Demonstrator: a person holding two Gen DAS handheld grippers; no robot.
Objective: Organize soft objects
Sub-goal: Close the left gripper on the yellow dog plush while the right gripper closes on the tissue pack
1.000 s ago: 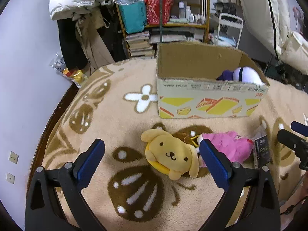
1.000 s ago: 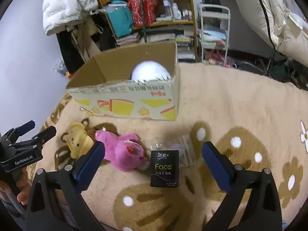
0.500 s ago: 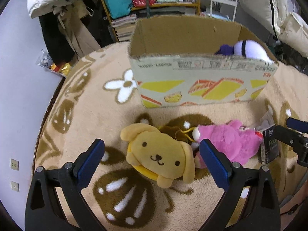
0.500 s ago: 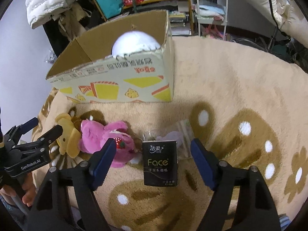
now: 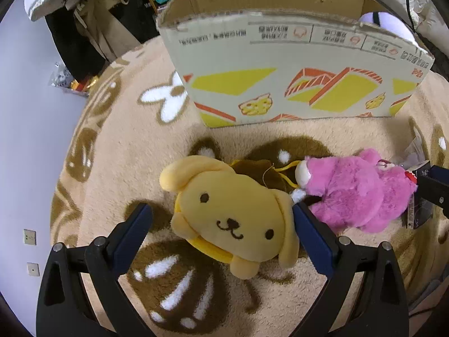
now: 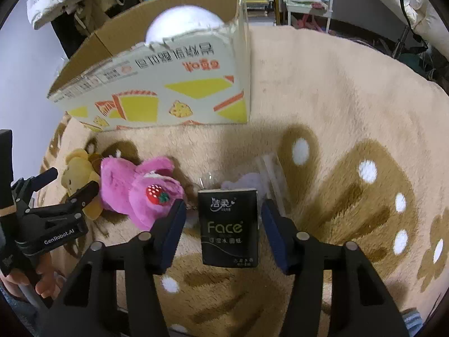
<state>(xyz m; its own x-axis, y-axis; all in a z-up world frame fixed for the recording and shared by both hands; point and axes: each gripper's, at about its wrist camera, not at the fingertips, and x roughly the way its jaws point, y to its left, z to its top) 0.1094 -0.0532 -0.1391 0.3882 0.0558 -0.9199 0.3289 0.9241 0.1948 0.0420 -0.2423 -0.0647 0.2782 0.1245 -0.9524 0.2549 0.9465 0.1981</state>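
My right jaws have been closing around the tissue pack, not touching yet; left jaws wide over the yellow plush dog. Both squishy and light, so grab mid-body.

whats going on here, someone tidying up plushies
A person holds a claw in each hand over a beige patterned rug. The left claw stands open around a yellow dog plush. The right claw has just been closing on a black tissue pack, pads not yet touching. A pink bear plush lies between them, a cardboard box behind.
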